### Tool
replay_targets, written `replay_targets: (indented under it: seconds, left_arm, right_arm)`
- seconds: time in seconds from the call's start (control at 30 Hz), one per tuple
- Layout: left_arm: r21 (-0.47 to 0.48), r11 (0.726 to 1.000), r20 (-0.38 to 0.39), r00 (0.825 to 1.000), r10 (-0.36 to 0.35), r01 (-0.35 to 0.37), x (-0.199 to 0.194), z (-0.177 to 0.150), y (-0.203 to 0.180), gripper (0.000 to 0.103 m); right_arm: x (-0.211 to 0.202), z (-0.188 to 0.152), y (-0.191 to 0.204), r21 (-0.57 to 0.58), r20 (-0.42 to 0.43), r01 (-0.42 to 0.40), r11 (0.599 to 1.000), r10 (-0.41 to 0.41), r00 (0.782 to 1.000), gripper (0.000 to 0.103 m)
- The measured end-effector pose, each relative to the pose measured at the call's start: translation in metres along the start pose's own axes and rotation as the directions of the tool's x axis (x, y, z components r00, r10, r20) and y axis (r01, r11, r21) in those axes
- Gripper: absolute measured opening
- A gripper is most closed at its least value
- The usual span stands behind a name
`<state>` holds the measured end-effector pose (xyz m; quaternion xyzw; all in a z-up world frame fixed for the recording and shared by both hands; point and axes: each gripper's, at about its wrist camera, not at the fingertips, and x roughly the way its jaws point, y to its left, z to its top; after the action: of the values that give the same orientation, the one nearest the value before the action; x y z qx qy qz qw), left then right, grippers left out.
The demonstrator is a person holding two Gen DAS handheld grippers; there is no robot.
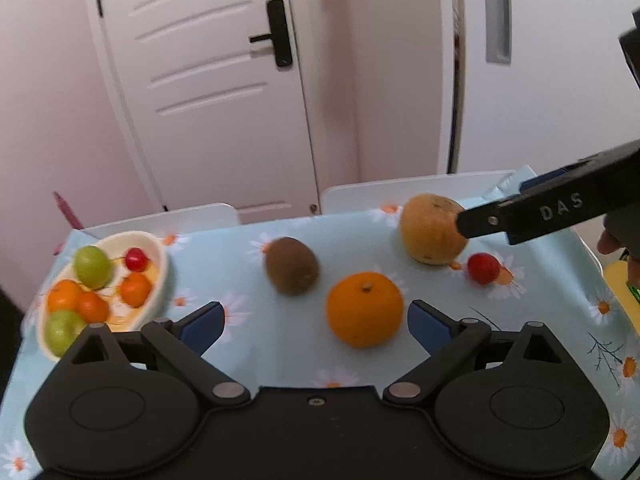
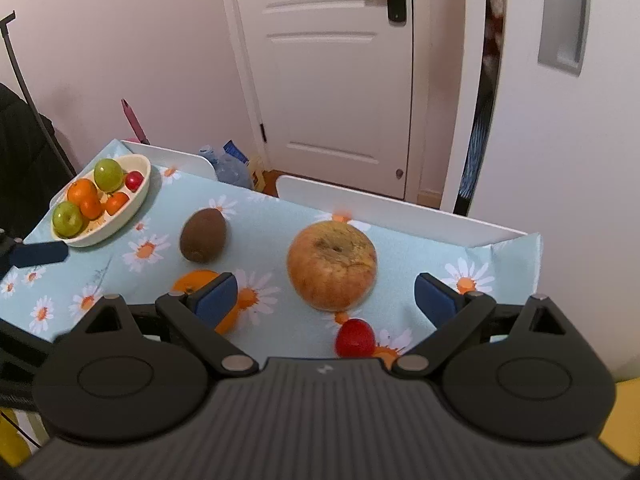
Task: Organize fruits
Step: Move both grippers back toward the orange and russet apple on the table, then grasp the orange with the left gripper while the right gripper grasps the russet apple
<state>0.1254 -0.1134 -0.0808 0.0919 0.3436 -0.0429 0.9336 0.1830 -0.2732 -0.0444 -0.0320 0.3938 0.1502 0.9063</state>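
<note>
Orange [image 1: 364, 309] between spread left claw [image 1: 316, 326] jaws; right claw [image 2: 326, 294] agape, angled down over yellowish apple [image 2: 332, 265], mid-tabletop [image 2: 264, 216].

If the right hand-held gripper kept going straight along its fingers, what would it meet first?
Most likely the large yellow-orange blemished apple, which sits between the open fingers of the right hand-held gripper and just ahead of them. The small red cherry-like fruit lies nearer the camera, probably beneath the line; depth is uncertain.
</note>
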Motion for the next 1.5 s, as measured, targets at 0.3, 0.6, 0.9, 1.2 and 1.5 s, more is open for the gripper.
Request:
replay_targets:
  seconds: [0.3,0.6,0.9,1.2,1.5]
  left_arm:
    - [0.01,1.0,-0.062,0.998,-0.001,0.002,0.046,-0.003,-0.023,0.082]
    - [0.012,1.0,-0.099,0.995,-0.003,0.004,0.066,0.0,-0.033,0.068]
    - [-0.006,1.0,-0.099,0.995,0.001,-0.002,0.061,-0.003,-0.031,0.065]
    - [-0.031,0.999,-0.102,0.994,0.033,-0.036,0.054,-0.008,-0.017,0.065]
    - [-0.065,0.996,-0.081,0.995,0.059,-0.064,0.038,-0.009,-0.005,0.065]
  right_arm:
    - [0.035,-0.004,-0.016,0.0,-0.027,-0.059,0.998,0.059,0.998,0.103]
    - [0.048,-0.004,-0.016,-0.022,-0.036,-0.084,0.996,0.083,0.996,0.103]
    - [0.058,0.0,-0.011,-0.03,-0.044,-0.076,0.997,0.075,0.996,0.103]
    - [0.068,0.007,-0.007,-0.057,-0.054,-0.071,0.996,0.068,0.996,0.095]
    - [0.076,0.008,-0.005,-0.059,-0.065,-0.044,0.997,0.04,0.997,0.089]
